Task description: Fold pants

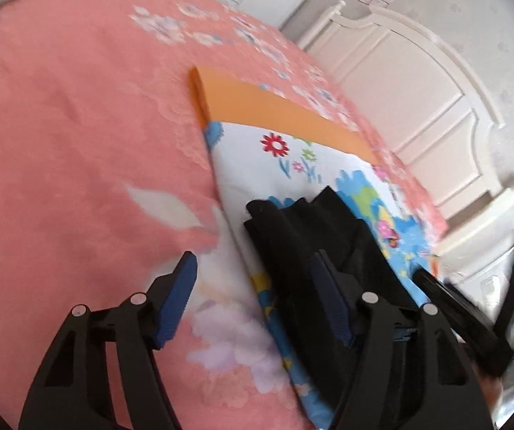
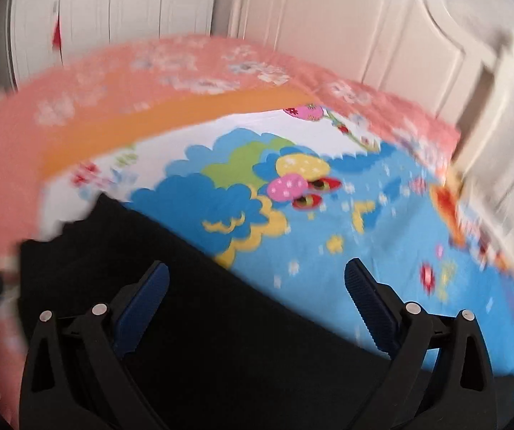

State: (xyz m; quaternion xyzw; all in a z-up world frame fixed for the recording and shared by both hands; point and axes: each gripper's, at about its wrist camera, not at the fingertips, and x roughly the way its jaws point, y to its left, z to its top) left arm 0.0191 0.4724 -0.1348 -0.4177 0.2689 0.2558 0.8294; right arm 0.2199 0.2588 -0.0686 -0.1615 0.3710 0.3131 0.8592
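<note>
The black fabric pants (image 1: 303, 229) lie bunched on a white and blue cartoon-print quilt with an orange border (image 1: 257, 107), which is spread over a bed with a pink floral coverlet (image 1: 77, 107); a white panelled headboard (image 1: 418, 82) stands beyond the bed, near the quilt's far side. In the left wrist view the left tongs (image 1: 257, 297) stand apart over the near edge of the quilt; one blue-padded finger hangs above the pink coverlet, the other lies against or just over the dark cloth, and whether it touches cannot be told; nothing is clamped between them. In the right wrist view, which is blurred, the right tongs (image 2: 257, 304) are spread wide above the pants (image 2: 185, 322); the dark cloth fills the lower part of the picture beneath both fingers, the pads press on nothing, and the bright blue print of the quilt (image 2: 328, 215) shows just past the fingertips.
</note>
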